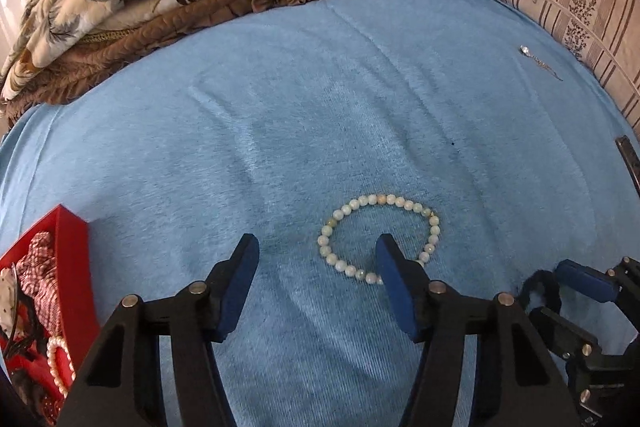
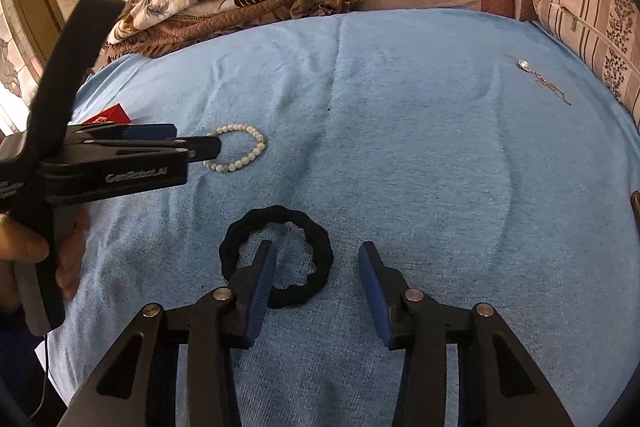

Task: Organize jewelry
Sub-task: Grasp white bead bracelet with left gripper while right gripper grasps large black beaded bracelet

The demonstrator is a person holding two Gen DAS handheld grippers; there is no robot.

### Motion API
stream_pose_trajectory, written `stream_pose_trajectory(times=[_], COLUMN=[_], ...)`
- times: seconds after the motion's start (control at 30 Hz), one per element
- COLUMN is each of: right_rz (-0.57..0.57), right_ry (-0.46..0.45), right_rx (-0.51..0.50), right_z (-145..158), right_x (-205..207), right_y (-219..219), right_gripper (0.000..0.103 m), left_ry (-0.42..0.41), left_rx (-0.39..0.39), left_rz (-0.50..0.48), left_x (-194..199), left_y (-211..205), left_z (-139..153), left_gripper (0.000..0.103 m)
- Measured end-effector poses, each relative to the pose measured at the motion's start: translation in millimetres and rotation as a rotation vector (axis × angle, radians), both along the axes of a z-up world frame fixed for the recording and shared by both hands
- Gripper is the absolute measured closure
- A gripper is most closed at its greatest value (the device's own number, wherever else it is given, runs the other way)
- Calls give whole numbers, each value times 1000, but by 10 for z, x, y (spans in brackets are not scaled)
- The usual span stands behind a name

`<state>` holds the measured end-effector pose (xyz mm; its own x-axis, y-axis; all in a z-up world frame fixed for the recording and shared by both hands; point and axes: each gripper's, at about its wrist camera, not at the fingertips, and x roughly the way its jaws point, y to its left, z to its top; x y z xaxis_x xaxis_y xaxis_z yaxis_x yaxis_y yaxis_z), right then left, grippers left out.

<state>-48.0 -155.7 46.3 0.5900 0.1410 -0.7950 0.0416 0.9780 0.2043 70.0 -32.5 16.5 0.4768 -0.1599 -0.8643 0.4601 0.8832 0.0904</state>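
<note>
Bracelet [image 1: 379, 239] around open left gripper [image 1: 316, 251] fingertip, blue towel [image 1: 360, 99]

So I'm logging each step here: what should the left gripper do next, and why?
Probably close the left gripper on the bead bracelet. Its jaws are open, and its right finger sits inside the loop, so the near-left run of beads lies between the fingers. The bracelet lies loose on the blue towel, while the red box at left already holds jewelry.

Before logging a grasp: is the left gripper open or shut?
Open. The left gripper has blue fingers spread apart, one inside the pale beaded bracelet, nothing clamped.
</note>
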Motion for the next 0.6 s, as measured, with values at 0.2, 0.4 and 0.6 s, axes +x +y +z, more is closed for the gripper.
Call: stream_pose_trajectory(times=[0.2,0.4,0.6], right_rz=[2,18,15], right_ry=[-1,-12,-17], right_rx=[-19,-83,-104], right_z=[-20,-43,-39], right_x=[41,70,60], right_y=[24,104,108], right_gripper=[56,55,62], left_ry=[-23,-67,-66], left_rx=[-15,-26,-25], left_rz=[-2,13,43], left_x=[5,-11,23], left_y=[-37,-32,-7], left_z=[-47,-75,-85], left_gripper=[43,34,27])
